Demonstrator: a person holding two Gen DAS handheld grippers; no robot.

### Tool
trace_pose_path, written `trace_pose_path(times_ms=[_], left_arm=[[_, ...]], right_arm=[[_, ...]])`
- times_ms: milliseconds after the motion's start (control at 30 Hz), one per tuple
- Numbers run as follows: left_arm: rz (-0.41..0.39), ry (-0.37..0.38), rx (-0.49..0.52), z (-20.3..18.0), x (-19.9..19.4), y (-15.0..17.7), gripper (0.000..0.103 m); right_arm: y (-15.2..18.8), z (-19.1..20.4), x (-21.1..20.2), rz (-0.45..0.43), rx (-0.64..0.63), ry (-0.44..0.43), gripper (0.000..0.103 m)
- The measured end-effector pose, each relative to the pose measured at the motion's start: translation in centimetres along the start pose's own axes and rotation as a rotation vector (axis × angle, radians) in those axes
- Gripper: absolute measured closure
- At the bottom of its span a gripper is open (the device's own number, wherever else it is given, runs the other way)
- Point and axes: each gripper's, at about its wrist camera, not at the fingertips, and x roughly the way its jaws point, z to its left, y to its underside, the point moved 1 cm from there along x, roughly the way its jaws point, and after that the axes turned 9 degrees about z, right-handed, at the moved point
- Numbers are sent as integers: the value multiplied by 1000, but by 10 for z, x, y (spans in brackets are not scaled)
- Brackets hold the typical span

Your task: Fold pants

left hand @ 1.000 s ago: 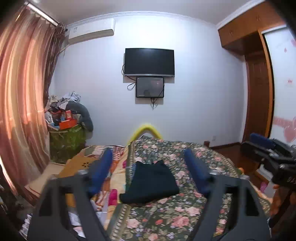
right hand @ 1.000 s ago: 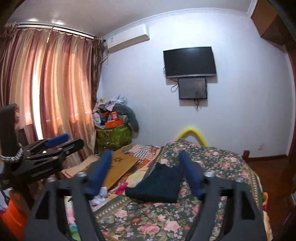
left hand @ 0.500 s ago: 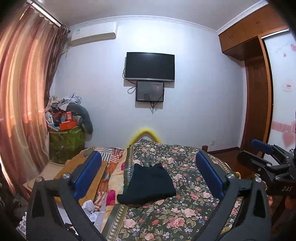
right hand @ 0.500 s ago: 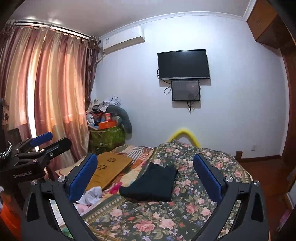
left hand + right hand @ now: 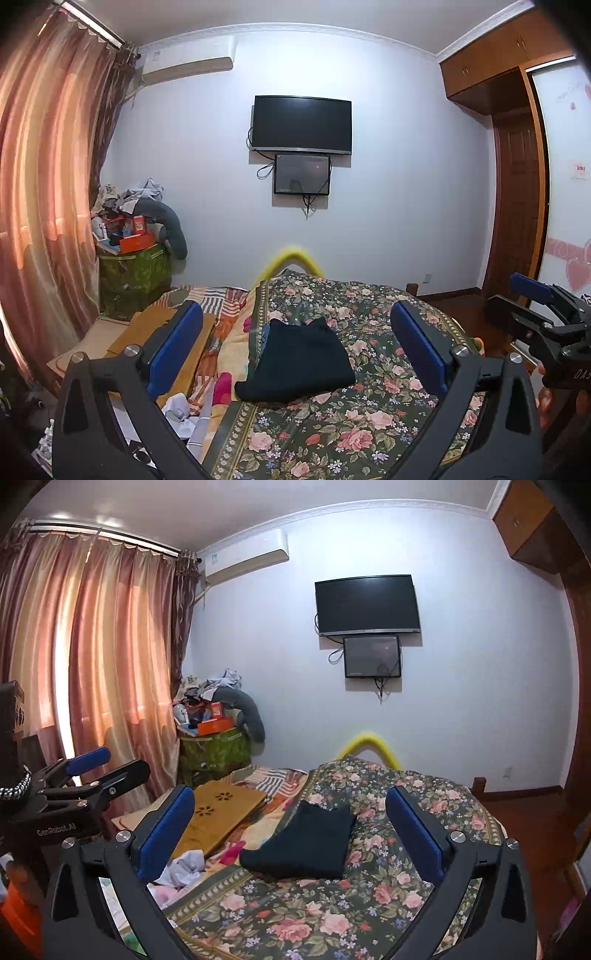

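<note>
The dark pants (image 5: 301,363) lie folded into a compact rectangle on the floral bedspread (image 5: 369,435); they also show in the right wrist view (image 5: 306,843). My left gripper (image 5: 295,350) is open and empty, held above and in front of the pants, apart from them. My right gripper (image 5: 291,830) is open and empty too, also clear of the pants. The right gripper shows at the right edge of the left wrist view (image 5: 543,314). The left gripper shows at the left edge of the right wrist view (image 5: 85,775).
A wooden lap tray (image 5: 218,816) and crumpled cloths (image 5: 181,871) lie on the bed's left side. A cluttered green bin (image 5: 133,273) stands by the curtains (image 5: 44,221). A TV (image 5: 301,123) hangs on the far wall; a wardrobe (image 5: 517,184) is right.
Both grippers have opened from a narrower gap to wide open and pulled back and up from the folded pants. The pants have not moved.
</note>
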Motion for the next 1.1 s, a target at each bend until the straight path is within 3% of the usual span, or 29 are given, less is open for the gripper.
trace_pose_path(times_ms=[1100], left_arm=[[11, 17, -5, -1, 2, -1, 0]], right_arm=[[-1, -2, 1, 24, 12, -6, 0]])
